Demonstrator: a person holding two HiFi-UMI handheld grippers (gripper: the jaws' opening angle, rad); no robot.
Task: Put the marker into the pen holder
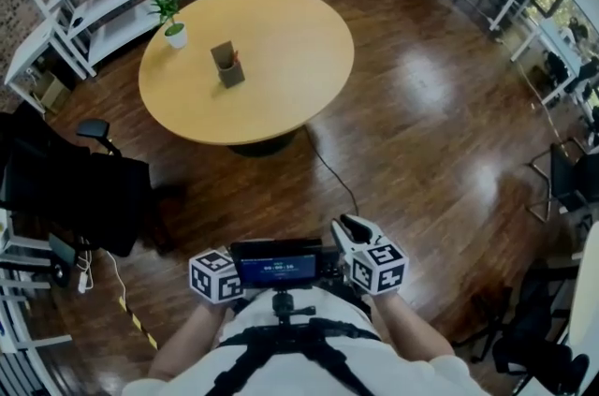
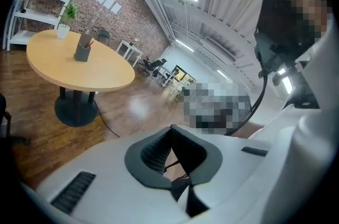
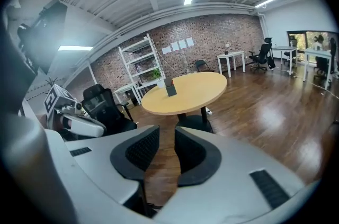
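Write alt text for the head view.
A person holds the left gripper and right gripper close to the chest, standing on a wood floor well back from a round table. On the table stand a pen holder and a small potted plant.

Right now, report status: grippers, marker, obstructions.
Left gripper shut, empty; right gripper open, empty. No loose marker seen; pen holder on round table, red-tipped item inside. Cable on floor ahead.

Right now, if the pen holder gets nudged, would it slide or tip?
The pen holder looks taller than wide, so a high push would probably tip it; a low one likely slides it across the smooth table. Little shows inside it, so it is probably light.
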